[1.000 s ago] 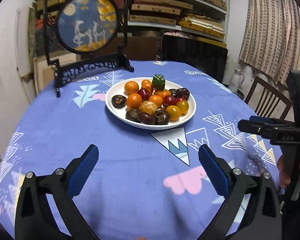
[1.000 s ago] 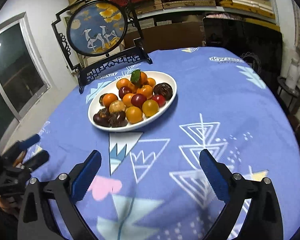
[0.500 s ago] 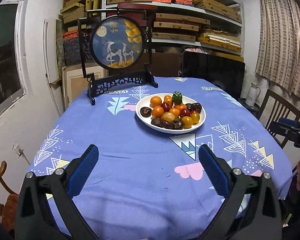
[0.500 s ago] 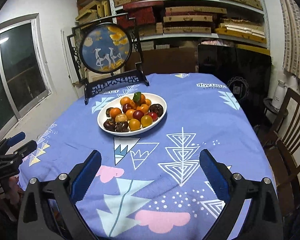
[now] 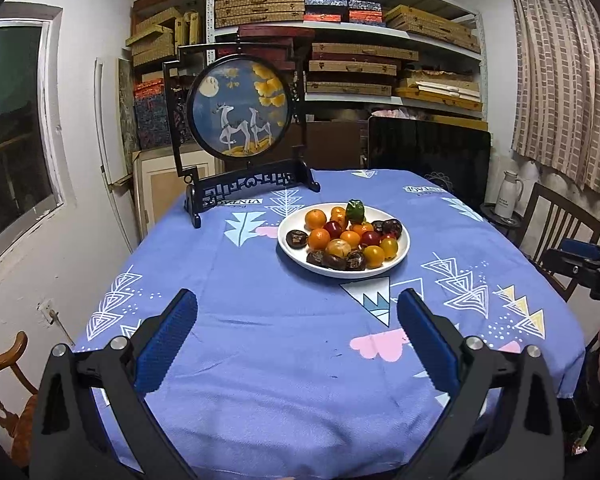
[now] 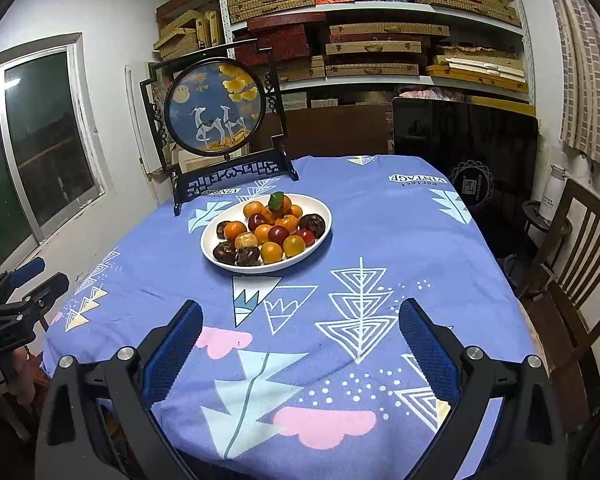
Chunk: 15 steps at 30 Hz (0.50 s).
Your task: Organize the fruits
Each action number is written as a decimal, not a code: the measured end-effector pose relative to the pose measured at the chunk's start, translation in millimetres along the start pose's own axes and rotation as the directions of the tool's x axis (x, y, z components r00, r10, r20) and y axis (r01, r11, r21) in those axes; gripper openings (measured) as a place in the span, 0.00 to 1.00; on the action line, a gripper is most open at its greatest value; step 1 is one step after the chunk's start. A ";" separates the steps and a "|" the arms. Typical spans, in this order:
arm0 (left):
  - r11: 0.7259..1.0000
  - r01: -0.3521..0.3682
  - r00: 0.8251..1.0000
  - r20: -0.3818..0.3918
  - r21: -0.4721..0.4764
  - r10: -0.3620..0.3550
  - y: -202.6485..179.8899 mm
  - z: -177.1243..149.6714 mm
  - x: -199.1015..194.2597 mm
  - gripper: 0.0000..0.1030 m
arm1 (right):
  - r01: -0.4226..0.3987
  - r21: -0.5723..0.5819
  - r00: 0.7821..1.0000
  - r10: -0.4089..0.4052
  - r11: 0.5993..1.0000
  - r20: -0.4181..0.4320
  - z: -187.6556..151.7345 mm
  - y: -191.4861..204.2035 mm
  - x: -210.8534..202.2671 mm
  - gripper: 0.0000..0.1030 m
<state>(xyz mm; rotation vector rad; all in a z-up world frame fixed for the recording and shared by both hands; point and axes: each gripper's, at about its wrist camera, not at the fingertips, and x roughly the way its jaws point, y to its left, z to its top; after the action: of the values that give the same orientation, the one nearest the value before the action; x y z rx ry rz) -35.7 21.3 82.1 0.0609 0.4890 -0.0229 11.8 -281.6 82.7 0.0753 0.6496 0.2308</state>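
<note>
A white plate (image 5: 400, 258) (image 6: 320, 236) sits mid-table, piled with several fruits: orange ones (image 5: 315, 218), red ones (image 5: 369, 238), dark brown ones (image 5: 334, 261) and a green one (image 5: 355, 209) at the back. My left gripper (image 5: 298, 320) is open and empty, held well back over the table's near edge. My right gripper (image 6: 300, 328) is open and empty, also well short of the plate. Each gripper shows at the edge of the other's view: the right gripper (image 5: 584, 260) and the left gripper (image 6: 24, 284).
A round deer picture on a black stand (image 5: 240, 112) stands at the table's far left. The table wears a blue patterned cloth (image 5: 260, 320). Wooden chairs (image 6: 580, 264) stand at the right, another (image 5: 4, 364) at the near left. Shelves of boxes fill the back wall.
Both grippers have pulled back and up from the plate, so the whole table now shows. Both stay open and empty.
</note>
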 end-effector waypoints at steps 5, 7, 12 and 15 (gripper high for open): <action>1.000 -0.002 1.000 -0.011 -0.002 0.002 1.5 0.9 2.5 0.95 | -0.003 0.006 1.000 0.003 1.000 -0.019 -3.9 -1.3 3.0 0.96; 1.000 0.000 1.000 -0.015 0.001 0.000 2.0 0.9 4.6 0.95 | -0.007 0.010 1.000 0.008 1.000 -0.028 -5.6 -0.9 4.9 0.96; 1.000 -0.006 1.000 -0.011 0.016 0.006 1.0 -0.3 9.2 0.95 | -0.010 0.009 0.999 0.010 1.000 -0.042 -8.9 0.5 7.7 0.96; 1.000 0.010 1.000 -0.018 0.025 -0.010 -0.6 -0.9 10.8 0.95 | -0.008 0.011 0.999 0.009 1.000 -0.039 -8.5 0.6 8.4 0.96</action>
<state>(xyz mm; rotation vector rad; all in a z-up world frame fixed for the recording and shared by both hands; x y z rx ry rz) -26.6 20.7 76.2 0.0831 0.5069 -0.0382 13.0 -279.0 71.1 0.0839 0.6897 0.2374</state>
